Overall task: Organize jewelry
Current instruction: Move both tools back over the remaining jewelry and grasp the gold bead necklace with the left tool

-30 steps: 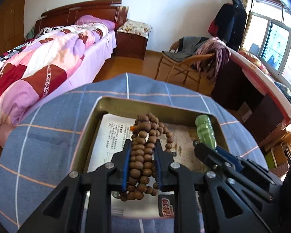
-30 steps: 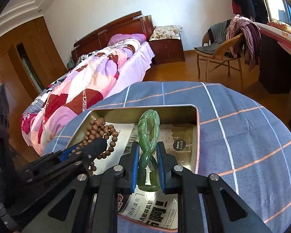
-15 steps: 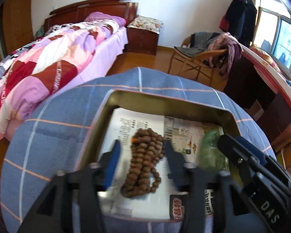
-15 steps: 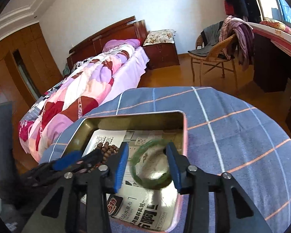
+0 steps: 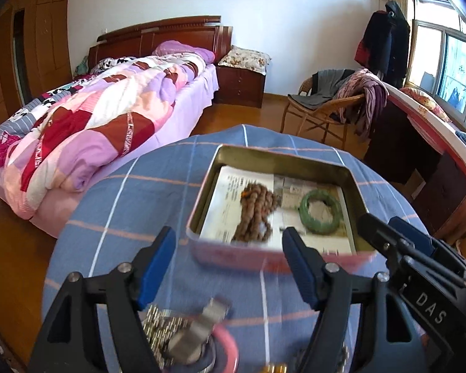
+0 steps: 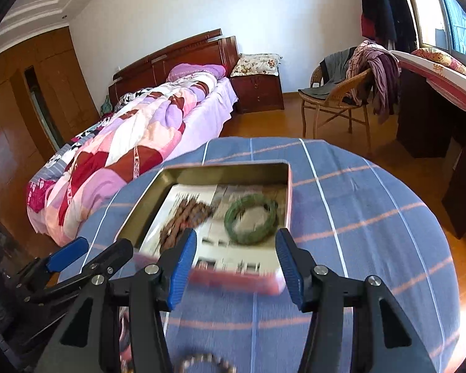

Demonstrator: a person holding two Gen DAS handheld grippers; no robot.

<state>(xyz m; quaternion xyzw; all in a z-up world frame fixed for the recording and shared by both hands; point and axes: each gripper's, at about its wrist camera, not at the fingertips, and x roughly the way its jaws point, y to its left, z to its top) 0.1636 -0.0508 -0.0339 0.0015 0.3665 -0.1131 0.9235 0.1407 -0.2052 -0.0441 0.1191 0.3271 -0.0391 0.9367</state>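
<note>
A pink-sided metal tin lined with printed paper stands on the blue checked tablecloth; it also shows in the right wrist view. In it lie a brown wooden bead bracelet and a green jade bangle. My left gripper is open and empty, short of the tin's near wall. My right gripper is open and empty at the tin's near wall. Below the left gripper lie a silver metal watch and a pink bangle.
A small beaded bracelet lies on the cloth at the bottom edge of the right wrist view. The round table's edge drops to a wooden floor. A bed stands at the left, a wicker chair and a desk behind.
Both grippers opened and let go: the bead bracelet and the jade bangle now lie in the tin. Both grippers drew back toward the near side of the table.
</note>
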